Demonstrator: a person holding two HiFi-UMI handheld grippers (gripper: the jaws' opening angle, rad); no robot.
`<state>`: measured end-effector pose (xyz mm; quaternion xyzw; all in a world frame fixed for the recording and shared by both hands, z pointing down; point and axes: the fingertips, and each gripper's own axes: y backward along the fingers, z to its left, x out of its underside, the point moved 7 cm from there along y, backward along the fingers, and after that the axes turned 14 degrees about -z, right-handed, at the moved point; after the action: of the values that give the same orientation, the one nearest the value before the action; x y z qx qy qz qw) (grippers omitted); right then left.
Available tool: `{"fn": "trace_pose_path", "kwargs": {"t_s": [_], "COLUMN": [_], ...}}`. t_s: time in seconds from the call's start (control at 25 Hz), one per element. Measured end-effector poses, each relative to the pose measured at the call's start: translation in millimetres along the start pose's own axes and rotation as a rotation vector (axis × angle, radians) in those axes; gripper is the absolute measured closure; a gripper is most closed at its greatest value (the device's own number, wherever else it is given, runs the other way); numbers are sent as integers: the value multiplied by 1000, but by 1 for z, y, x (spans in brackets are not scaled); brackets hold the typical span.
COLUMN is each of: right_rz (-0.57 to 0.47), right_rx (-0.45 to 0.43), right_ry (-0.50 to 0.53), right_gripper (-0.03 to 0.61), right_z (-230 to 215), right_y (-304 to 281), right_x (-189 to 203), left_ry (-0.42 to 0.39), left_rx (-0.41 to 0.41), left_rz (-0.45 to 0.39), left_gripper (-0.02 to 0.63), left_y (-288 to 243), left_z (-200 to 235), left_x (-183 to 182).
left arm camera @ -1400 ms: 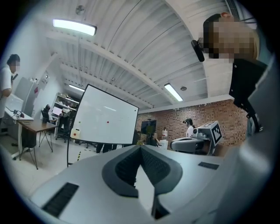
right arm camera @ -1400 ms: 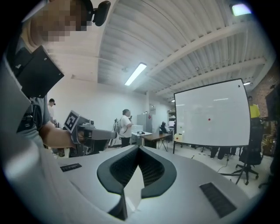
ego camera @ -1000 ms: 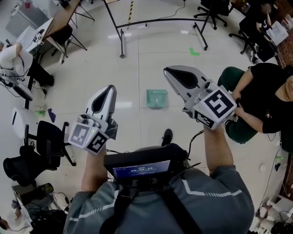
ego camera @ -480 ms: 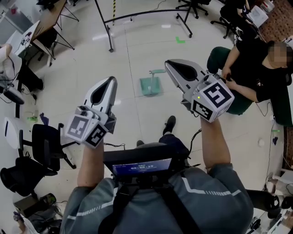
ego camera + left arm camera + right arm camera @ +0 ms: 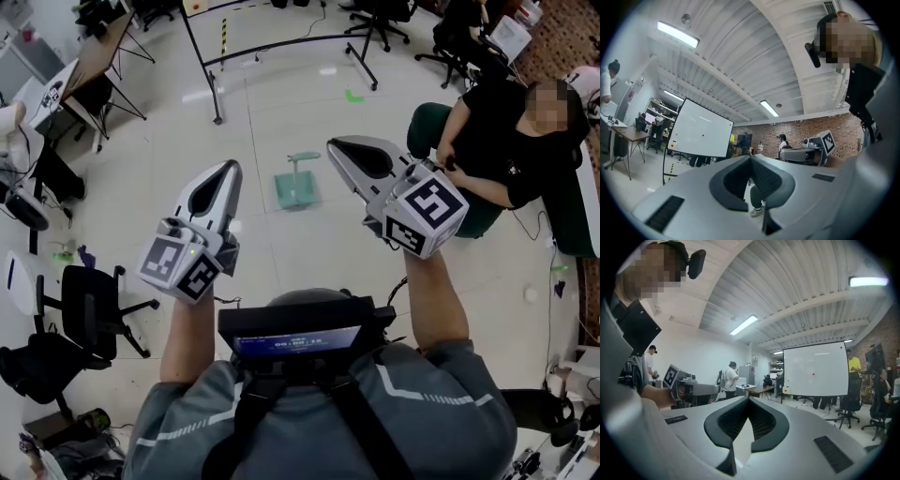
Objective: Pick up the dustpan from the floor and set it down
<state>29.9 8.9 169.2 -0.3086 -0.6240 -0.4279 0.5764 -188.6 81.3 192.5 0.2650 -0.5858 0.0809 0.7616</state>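
1. i hold the left gripper (image 5: 228,169) level out in front of me; in its own view the dark pads meet at the tip, so the jaws are closed together with nothing between them
2. the right gripper (image 5: 334,146) is also level, its jaws closed tip to tip and empty
3. the dustpan (image 5: 296,187) is green and sits down on the pale tiled floor (image 5: 272,103), ahead of both grippers and between them in the head view; neither gripper touches it
4. its handle stands up from the pan's far side
5. a whiteboard (image 5: 701,129) on a black wheeled stand is farther off beyond the dustpan, and a green tape mark (image 5: 353,96) lies on the floor near the stand's foot
6. a seated person in a black top (image 5: 497,141) is on my right, beside the right gripper in the head view
7. a black office chair (image 5: 89,305) stands on my left
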Motion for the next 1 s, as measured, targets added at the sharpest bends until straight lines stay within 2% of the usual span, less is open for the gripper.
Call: {"fn": "trace_pose_path", "kwargs": {"t_s": [0.16,0.36,0.68,1.0], "right_rz": [-7,-24,-20,-18], "right_rx": [-32,-27,-26,-15], "right_ry": [12,8,-11,-11], "right_gripper": [561,561,561,561], "right_z": [-12,-28,-22,-22], "right_y": [40,78,98,105], "right_x": [-17,-23,-20,-16], "left_ry": [1,2,1,6], "left_rx": [-13,-25,-27,-29], "left_rz": [0,5,26,30], "left_gripper": [591,591,591,591], "left_y": [-18,-29,-24,-22], "left_z": [-40,-77,-106,-108], "left_x": [5,18,25,27]}}
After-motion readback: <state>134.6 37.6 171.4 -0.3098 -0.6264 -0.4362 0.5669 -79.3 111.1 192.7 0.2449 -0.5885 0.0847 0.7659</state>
